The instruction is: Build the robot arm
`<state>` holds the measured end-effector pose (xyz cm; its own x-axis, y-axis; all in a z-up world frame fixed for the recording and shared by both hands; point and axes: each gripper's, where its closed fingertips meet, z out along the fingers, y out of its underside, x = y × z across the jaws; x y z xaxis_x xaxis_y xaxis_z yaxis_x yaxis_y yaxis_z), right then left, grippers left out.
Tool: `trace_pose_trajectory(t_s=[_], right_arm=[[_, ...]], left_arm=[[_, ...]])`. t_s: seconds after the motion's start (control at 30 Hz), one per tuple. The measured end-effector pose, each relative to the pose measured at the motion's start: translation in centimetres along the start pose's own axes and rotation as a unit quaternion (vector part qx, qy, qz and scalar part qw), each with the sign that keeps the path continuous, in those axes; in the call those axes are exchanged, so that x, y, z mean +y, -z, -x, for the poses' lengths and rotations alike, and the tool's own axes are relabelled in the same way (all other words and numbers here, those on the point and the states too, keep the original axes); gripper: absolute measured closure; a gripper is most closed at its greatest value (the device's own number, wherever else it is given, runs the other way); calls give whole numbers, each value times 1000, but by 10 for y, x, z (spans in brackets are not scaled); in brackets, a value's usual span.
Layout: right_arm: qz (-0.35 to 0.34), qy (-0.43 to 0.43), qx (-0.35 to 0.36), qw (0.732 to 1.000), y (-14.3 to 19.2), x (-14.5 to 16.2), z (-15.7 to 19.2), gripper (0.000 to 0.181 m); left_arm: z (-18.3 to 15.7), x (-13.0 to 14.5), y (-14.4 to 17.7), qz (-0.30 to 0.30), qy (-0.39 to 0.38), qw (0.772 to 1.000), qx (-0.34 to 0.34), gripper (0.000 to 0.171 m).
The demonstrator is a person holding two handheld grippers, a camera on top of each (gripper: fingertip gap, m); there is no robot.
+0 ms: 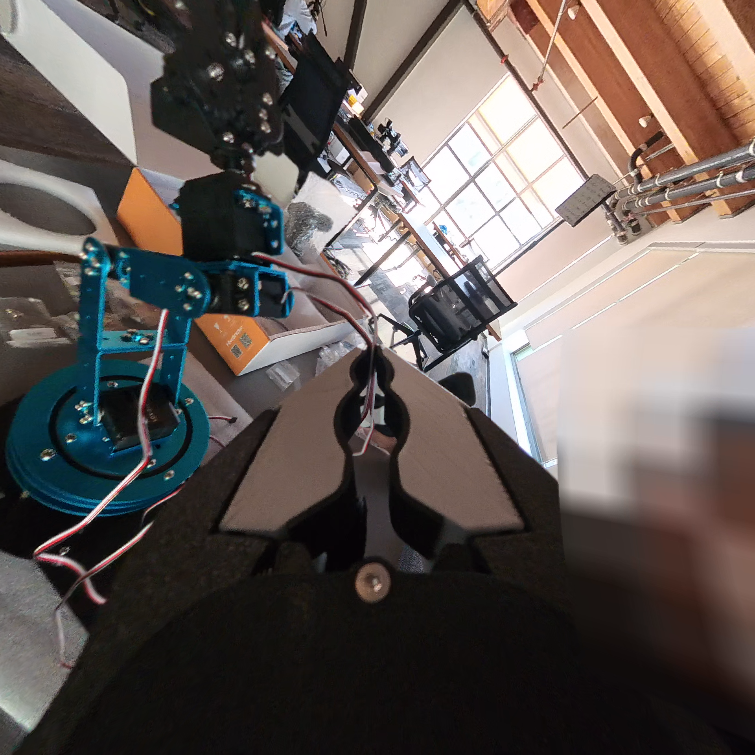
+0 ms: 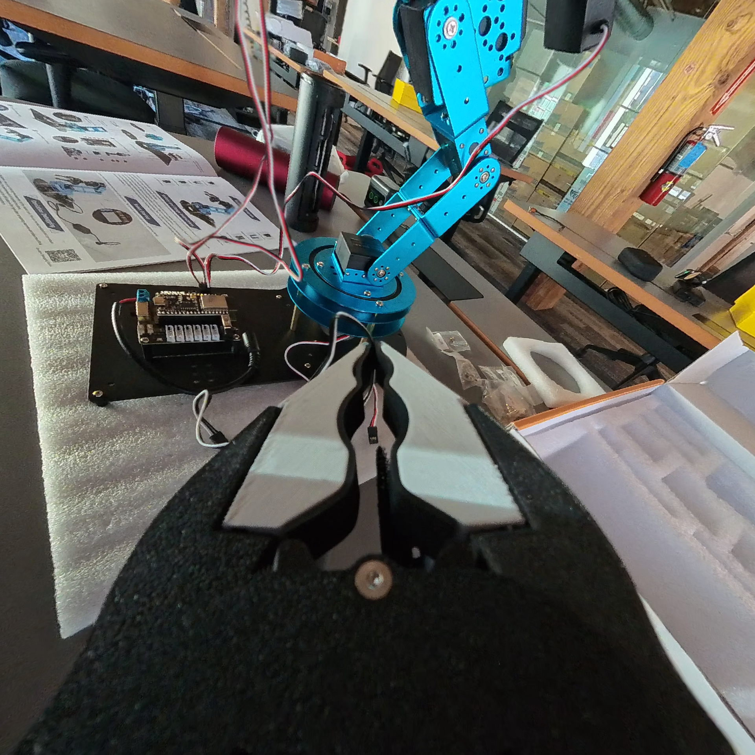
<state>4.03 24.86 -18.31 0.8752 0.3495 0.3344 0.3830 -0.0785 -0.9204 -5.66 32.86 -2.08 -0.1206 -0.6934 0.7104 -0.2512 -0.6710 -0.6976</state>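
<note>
A small blue metal robot arm with black servos stands on a round blue base, which also shows in the left wrist view. My left gripper is shut on the thin red, white and black servo wires that run from the arm's upper servos. My right gripper is shut on another servo wire just in front of the base. That wire's black connector hangs free in the gap between the fingers. A black plate carries a control board with other wires plugged in.
The black plate lies on a white foam sheet. An open instruction booklet lies behind it. A white box stands at the right, with bags of small parts and a white foam piece beside it. A dark cylinder stands behind the base.
</note>
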Motion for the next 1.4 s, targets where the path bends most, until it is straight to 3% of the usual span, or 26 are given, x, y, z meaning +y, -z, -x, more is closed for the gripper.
trace_pose_trajectory(t_s=[0.13, 0.2, 0.27, 0.37, 0.43, 0.5, 0.57, 0.63, 0.7, 0.83, 0.97, 1.2, 1.4], right_arm=[[0, -1, 0, 1000, 1, -2, -2, 181], [-1, 3, 3, 1000, 4, -4, -3, 181], [0, 5, 5, 1000, 5, -3, -5, 181], [3, 3, 5, 1000, 7, 2, -6, 181], [5, 4, 1, 1000, 5, 2, -2, 181], [10, 18, 7, 1000, 2, 3, 0, 181], [15, 19, 10, 1000, -3, 5, 4, 181], [26, 28, 15, 999, -11, 7, 6, 181], [28, 33, 20, 999, -17, 4, 8, 181], [37, 34, 26, 998, -28, 4, 10, 181], [55, 53, 39, 996, -29, 12, 8, 181], [66, 47, 39, 996, -30, 21, 2, 181], [64, 45, 39, 996, -26, 21, 2, 181]], left_arm=[[16, 14, 17, 26, -36, 998, -42, 167], [33, 26, 41, 59, -102, 986, -114, 152], [49, 33, 85, 71, -192, 956, -208, 148], [71, 55, 170, 95, -306, 885, -337, 148], [93, 70, 234, 99, -333, 834, -428, 150], [118, 91, 292, 103, -314, 808, -487, 163], [147, 116, 333, 93, -266, 812, -511, 171], [174, 144, 351, 89, -214, 837, -495, 171], [204, 164, 364, 92, -182, 840, -503, 171], [241, 169, 376, 90, -152, 836, -519, 171], [251, 165, 378, 110, -149, 837, -514, 171], [242, 190, 371, 139, -145, 843, -500, 171], [241, 193, 367, 145, -146, 839, -503, 171]])
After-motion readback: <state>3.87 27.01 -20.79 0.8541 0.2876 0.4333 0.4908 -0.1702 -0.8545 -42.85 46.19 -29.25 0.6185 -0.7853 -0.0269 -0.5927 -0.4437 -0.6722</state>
